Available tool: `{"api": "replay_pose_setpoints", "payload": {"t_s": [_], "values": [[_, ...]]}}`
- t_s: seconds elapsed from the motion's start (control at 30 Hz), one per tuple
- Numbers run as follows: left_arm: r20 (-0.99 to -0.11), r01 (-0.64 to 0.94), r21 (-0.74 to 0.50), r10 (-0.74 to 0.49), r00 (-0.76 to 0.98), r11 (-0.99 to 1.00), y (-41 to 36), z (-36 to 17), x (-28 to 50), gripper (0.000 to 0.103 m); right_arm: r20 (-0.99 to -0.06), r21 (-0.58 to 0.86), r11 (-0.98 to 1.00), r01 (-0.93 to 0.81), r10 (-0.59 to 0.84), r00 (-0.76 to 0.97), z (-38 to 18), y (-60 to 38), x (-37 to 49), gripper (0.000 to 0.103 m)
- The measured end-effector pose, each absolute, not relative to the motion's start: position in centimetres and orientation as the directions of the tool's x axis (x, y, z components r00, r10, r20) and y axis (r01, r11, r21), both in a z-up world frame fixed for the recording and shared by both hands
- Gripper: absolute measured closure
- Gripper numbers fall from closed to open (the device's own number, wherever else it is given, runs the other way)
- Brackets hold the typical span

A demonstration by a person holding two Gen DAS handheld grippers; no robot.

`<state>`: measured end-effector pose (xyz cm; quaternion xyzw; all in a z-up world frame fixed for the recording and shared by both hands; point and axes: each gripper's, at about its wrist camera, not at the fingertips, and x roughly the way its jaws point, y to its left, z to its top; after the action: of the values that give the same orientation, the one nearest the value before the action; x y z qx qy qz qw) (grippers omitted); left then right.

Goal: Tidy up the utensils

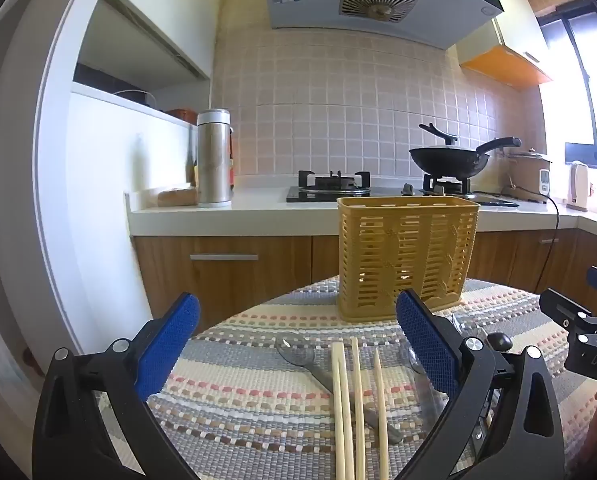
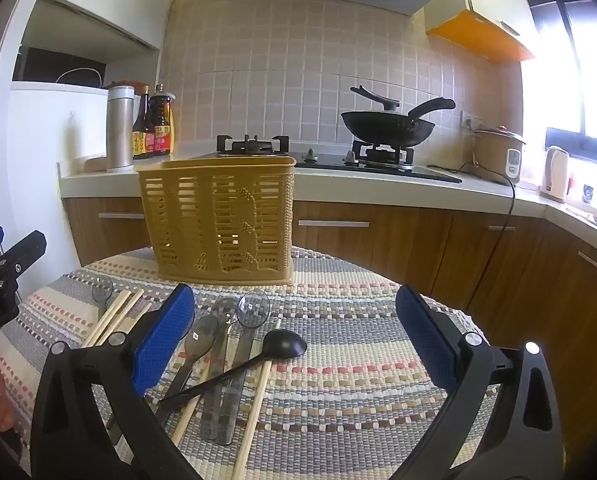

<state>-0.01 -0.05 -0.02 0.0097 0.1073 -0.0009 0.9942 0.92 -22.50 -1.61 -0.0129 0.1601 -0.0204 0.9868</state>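
Note:
A yellow slatted utensil basket (image 1: 406, 256) (image 2: 220, 220) stands upright at the far side of a striped woven mat. In front of it lie wooden chopsticks (image 1: 352, 408) (image 2: 114, 318), clear grey plastic spoons (image 1: 296, 354) (image 2: 234, 356) and a black ladle (image 2: 284, 344). My left gripper (image 1: 298, 336) hovers open just above the chopsticks and one spoon, nothing between its blue pads (image 1: 168, 346). My right gripper (image 2: 296, 332) is open too, low over the mat with the ladle and spoons near its left finger (image 2: 162, 338). Each gripper shows at the edge of the other's view.
The mat (image 2: 338, 320) covers a round table that drops off at its far rim. Behind runs a kitchen counter (image 1: 258, 204) with a steel flask (image 1: 214, 158), sauce bottles (image 2: 154, 126), a gas hob, a black wok (image 2: 386, 124), a rice cooker (image 2: 498, 152) and a kettle (image 2: 554, 174).

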Motion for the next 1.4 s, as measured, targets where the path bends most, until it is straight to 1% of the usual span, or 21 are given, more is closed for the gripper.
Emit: {"api": "replay_pose_setpoints", "payload": {"t_s": [0.17, 1.4], "values": [[-0.226, 0.011, 0.001, -0.01, 0.974, 1.0, 0.33, 0.11, 0.3, 0.008, -0.313, -0.042, 0.998, 0.042, -0.053, 0.948, -1.49, -22.76, 1.06, 0.007], [-0.232, 0.029, 0.021, -0.024, 0.972, 0.999, -0.4, -0.37, 0.34, 0.008, -0.312, -0.037, 0.999, 0.039, -0.048, 0.949, -1.56, -22.61, 1.0, 0.007]]}}
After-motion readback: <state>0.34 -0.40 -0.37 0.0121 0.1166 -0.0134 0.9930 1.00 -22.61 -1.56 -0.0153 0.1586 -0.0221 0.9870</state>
